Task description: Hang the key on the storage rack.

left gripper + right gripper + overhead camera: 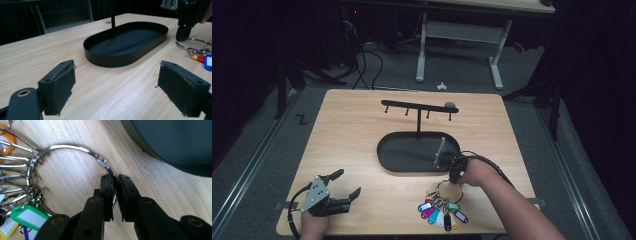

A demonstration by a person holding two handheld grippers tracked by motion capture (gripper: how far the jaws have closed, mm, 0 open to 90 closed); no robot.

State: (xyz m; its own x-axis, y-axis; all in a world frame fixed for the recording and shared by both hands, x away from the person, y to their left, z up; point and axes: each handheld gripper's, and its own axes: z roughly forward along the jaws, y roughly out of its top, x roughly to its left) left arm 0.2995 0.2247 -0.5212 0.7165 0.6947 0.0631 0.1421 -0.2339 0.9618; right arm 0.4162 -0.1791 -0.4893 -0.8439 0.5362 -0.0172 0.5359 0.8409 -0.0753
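Right claw: the right claw (115, 195) was pinched tight on the big key ring (75, 148), with the thin wire between its two black pads.
Left claw: the left claw (343, 186) was wide, with nothing in it, resting low over the table (357, 145), well to the left of the tray.
Key ring: the ring lay flat on the table just in front of the tray (412, 152), near the tray's right end.
Tags: the colored tags (441, 212) hung off the ring's near side, farther from the tray than the ring was.
Rack: the black rack (419, 107) with small hooks stood up on a post from the back of the tray.
Step in hand: it looked like the ring was about to be lifted, maybe to go on a hook or into the tray.
How to do it well: keep the pinch firm, because the wire is thin and smooth and could slip out.
Lift: go straight up and slowly, so the heavy bunch of tags swings less.
Watch out: the claw was very near the tray's wall, so it should rise high enough before moving over the tray.
Left claw's job: it could stay apart from the tray, or come near to steady the tags if they swing.
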